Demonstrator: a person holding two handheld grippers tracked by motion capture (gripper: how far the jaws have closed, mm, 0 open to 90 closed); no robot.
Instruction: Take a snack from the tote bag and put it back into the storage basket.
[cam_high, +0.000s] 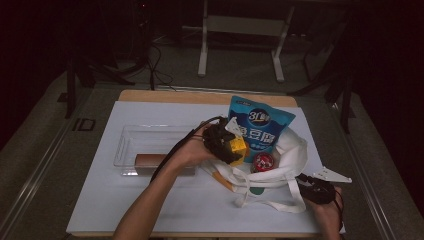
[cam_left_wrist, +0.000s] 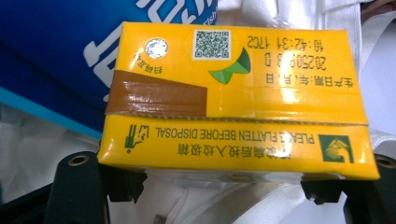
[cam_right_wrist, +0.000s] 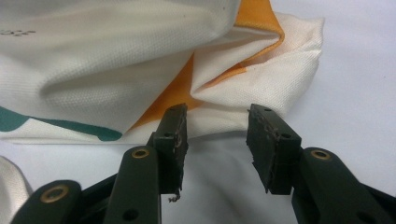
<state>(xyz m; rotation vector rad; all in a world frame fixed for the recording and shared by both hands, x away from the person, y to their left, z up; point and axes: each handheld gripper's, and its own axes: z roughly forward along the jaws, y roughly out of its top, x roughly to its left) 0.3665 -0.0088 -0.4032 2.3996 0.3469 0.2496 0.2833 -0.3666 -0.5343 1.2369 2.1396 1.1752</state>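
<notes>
Left tongs (cam_high: 235, 150) clamped on yellow carton (cam_high: 238, 148), centre of frame, over the white tote bag (cam_high: 280, 167).
Carton end-on in left gripper view, gripped by its two short ends; blue snack pouch (cam_high: 260, 127) just behind, red can (cam_high: 263, 162) in bag mouth. Right tongs (cam_right_wrist: 217, 140) lower right, jaws apart, nothing between them, at bag's corner on the tabletop (cam_high: 150, 200).

The high view is looking forward and down from above the person's side, taking in the whole desk (cam_high: 150, 210) from well back. The left gripper view is riding on the left claw (cam_high: 231, 146), sitting very close to a yellow carton (cam_left_wrist: 233, 102). The right gripper view is looking along the right claw (cam_right_wrist: 217, 140), low and close to the white cloth bag (cam_right_wrist: 116, 74). All three are sharing that bag.
</notes>
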